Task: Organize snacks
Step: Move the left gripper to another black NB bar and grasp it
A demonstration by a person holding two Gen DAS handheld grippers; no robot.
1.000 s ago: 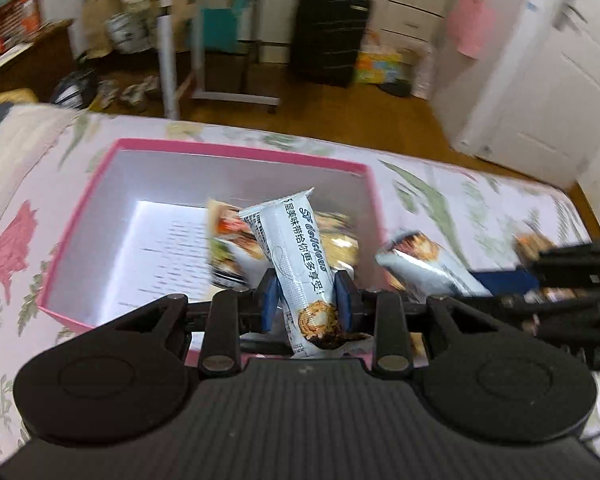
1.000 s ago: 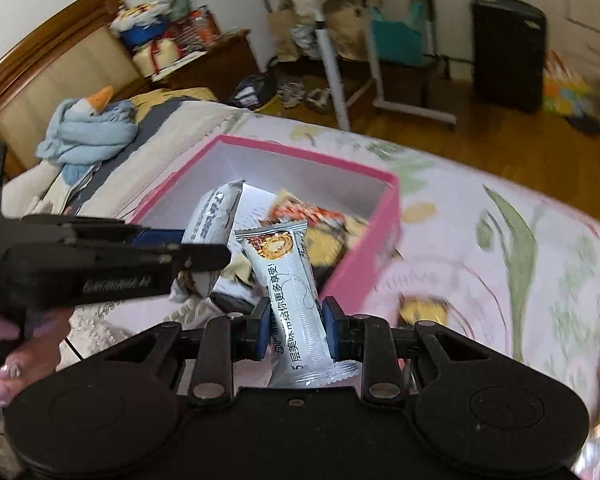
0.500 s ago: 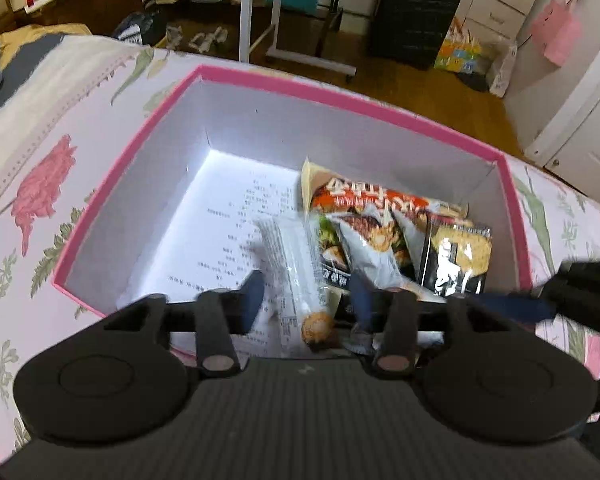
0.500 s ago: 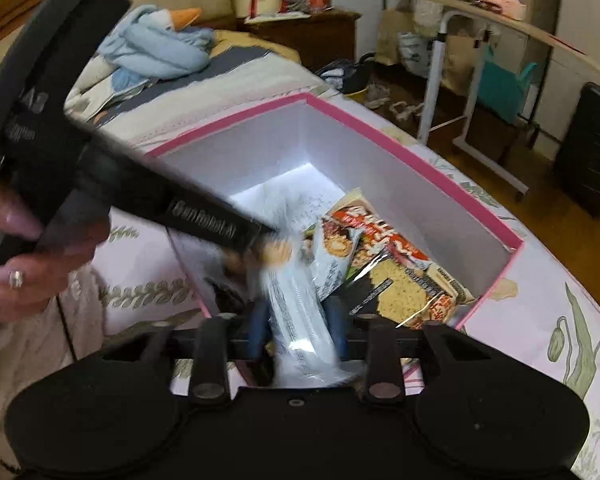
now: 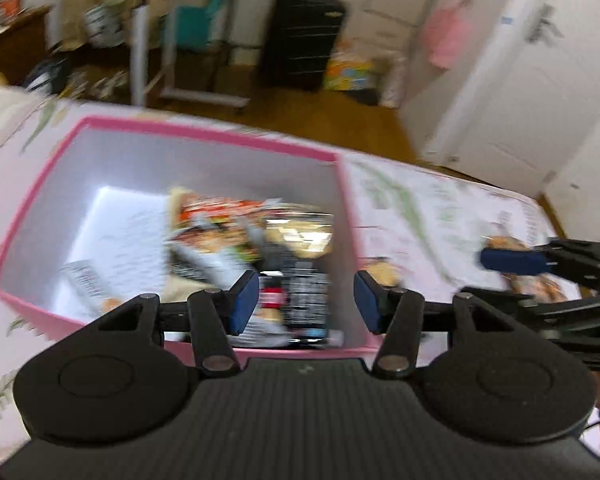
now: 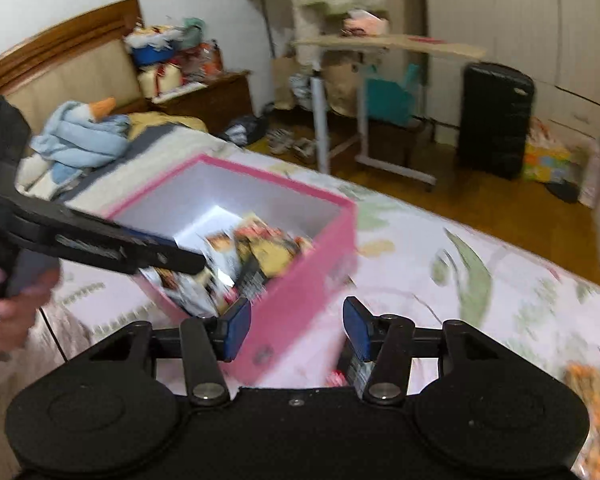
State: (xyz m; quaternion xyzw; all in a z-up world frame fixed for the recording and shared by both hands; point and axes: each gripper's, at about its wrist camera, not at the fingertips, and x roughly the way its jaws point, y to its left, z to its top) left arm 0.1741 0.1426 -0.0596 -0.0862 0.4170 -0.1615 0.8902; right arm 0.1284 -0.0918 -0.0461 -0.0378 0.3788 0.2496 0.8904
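- Your left gripper hovers over the near right part of the pink box, jaws spread wide, nothing between them.
- Your right gripper sits outside the box, just off its near right corner, over the bedspread; jaws spread too, empty.
- Snacks in the box are piled toward its right side; the left floor of the box shows bare white. Blur hides the individual packets.
- Loose snacks are left on the bed, all to the right of the box: one dark packet lies just under and behind your right jaw pad, partly hidden; an orange packet lies at the far right edge; in the left wrist view a small tan packet sits just beside the box's right wall.
- Key relation: the dark packet is nearest your right gripper, a bit right of centre and below the jaws. Its long axis I cannot tell, too much is covered.
- Judgement: the right hand is the better pick for it; the left is on the far side of the box wall.
- Pose: the right gripper points forward and down across the bed toward the box corner; the left tilts down into the box.
- Risk: a spread jaw could clip the pink wall.
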